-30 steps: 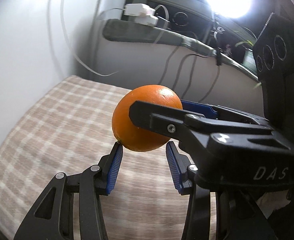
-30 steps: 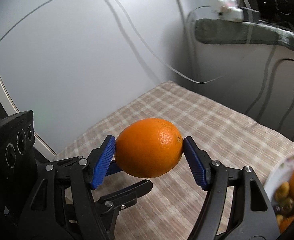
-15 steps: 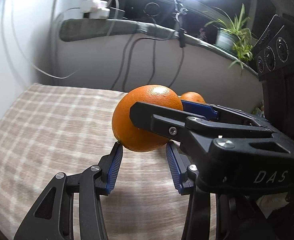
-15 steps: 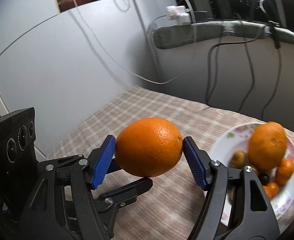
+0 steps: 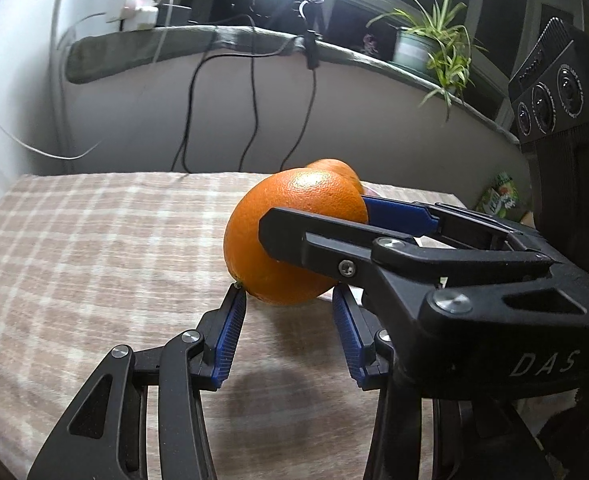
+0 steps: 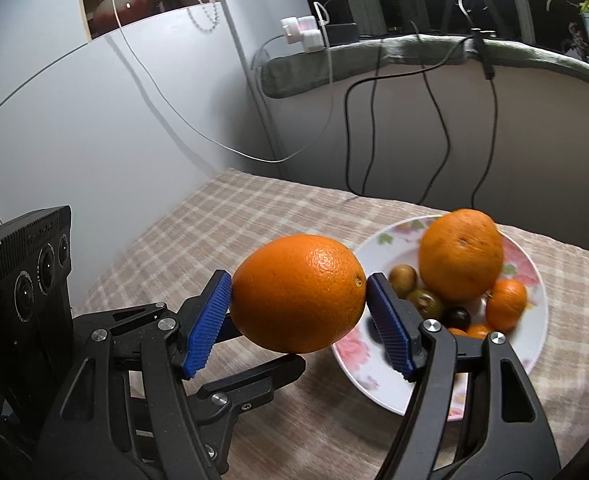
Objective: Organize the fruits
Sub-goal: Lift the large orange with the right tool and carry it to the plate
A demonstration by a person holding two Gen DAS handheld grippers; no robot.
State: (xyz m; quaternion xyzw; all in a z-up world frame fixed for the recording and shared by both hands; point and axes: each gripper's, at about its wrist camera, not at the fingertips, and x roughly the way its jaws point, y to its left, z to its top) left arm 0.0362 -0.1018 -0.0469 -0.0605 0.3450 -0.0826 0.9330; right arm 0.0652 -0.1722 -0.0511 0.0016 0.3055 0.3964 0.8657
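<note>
Oranges are the big thing right now. The right hand-held gripper [image 6: 298, 312] is grasping one big orange [image 6: 297, 293] between its blue pads, up in the air above the checked table [image 6: 222, 236]. A second ago only a sliver of the plate [image 6: 534, 320] showed at the side of the right view. Now the whole flowered plate is in sight, near the right edge of the table, and the orange hangs just beside its near rim. My guess is the orange is being carried over to join the others, so this step looks almost done.

The left hand-held gripper [image 5: 288, 334] sits just under the orange with its pads apart and nothing between them, so it is released.

Counting: two grippers, one plate. On the plate sits one more big orange [image 6: 460, 254]. One small orange fruit [image 6: 506, 304] lies beside it, with bits of more orange ones half hidden. I see about three small dark or green fruits [image 6: 426, 300] too, though the blur makes that count unsure.
</note>
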